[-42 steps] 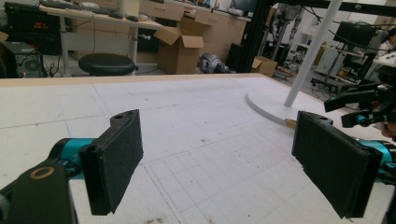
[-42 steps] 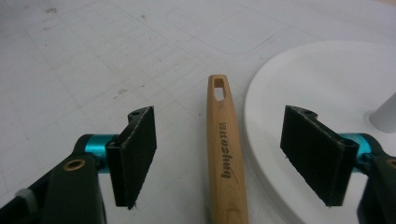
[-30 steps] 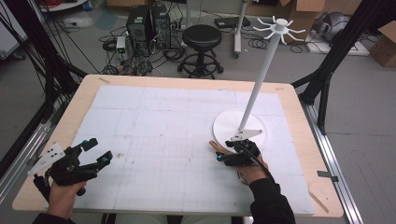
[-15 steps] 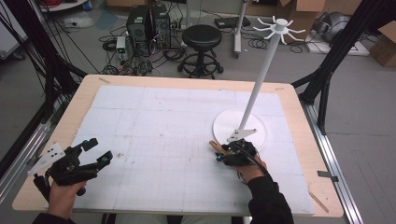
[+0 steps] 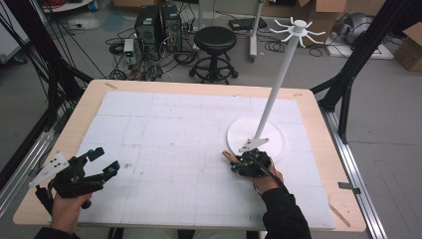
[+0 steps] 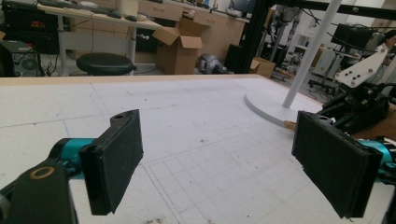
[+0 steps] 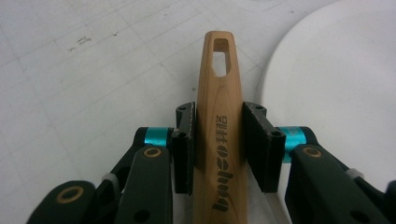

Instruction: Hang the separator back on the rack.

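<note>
Right tool [image 7: 218, 144] squeezing a wooden handle [image 7: 218, 130] between its two black jaws, low over the white mat [image 5: 164, 134] on the table [image 5: 89, 99], just beside the round base [image 5: 271, 132] of the white stand [image 5: 278, 79], left tool [image 5: 94, 167] spread wide, holding nothing, near the left edge

Overhead view of table [image 5: 199, 94]; two low claw-mounted close-ups.

The left gripper [image 6: 217, 161] hovers low over the white gridded bench [image 6: 187, 121], its jaws wide apart with nothing between them. Beyond its right jaw stand a white pole [image 6: 310, 51] on a round base [image 6: 266, 100] and the other gripper [image 6: 362, 100].
</note>
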A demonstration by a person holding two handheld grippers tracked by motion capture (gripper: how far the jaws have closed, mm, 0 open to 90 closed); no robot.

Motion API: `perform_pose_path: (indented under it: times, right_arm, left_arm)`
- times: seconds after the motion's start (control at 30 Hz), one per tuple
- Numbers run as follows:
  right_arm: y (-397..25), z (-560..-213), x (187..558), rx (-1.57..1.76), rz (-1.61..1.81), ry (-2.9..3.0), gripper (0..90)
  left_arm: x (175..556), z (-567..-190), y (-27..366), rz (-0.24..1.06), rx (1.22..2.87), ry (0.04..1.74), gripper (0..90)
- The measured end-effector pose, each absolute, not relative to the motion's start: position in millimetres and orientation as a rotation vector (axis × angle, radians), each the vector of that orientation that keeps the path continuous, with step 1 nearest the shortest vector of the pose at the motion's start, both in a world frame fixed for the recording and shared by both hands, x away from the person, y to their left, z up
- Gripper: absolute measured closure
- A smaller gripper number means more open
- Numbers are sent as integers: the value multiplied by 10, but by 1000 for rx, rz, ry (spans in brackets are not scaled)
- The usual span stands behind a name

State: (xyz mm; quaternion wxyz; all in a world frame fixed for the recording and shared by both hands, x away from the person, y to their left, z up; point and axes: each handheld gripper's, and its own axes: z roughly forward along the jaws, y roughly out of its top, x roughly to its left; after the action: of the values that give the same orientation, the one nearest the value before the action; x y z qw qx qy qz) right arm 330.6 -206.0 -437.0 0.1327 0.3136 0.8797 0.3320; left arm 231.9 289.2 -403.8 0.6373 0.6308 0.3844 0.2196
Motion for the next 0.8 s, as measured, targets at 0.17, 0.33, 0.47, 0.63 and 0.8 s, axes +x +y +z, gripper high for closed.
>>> perform_pose_path:
  times: [0.17, 0.33, 0.47, 0.63, 0.8]
  right_arm:
    - [-2063, -4360, 3295, 914, 963, 2553, 668]
    - [-2102, -4321, 3278, 920, 1013, 2538, 670]
    - [-2170, -4261, 3238, 940, 1102, 2515, 672]
    - [-2192, -4209, 3192, 945, 1148, 2501, 672]
    - [-2256, -4128, 3129, 956, 1235, 2460, 672]
  left_arm:
    - [2318, -4038, 2896, 502, 1440, 879, 168]
    - [2317, -4037, 2896, 501, 1438, 880, 168]
    - [2316, -4037, 2892, 501, 1439, 877, 168]
    - [2314, -4036, 2893, 501, 1437, 879, 168]
    - [2313, -4035, 2891, 501, 1441, 877, 168]
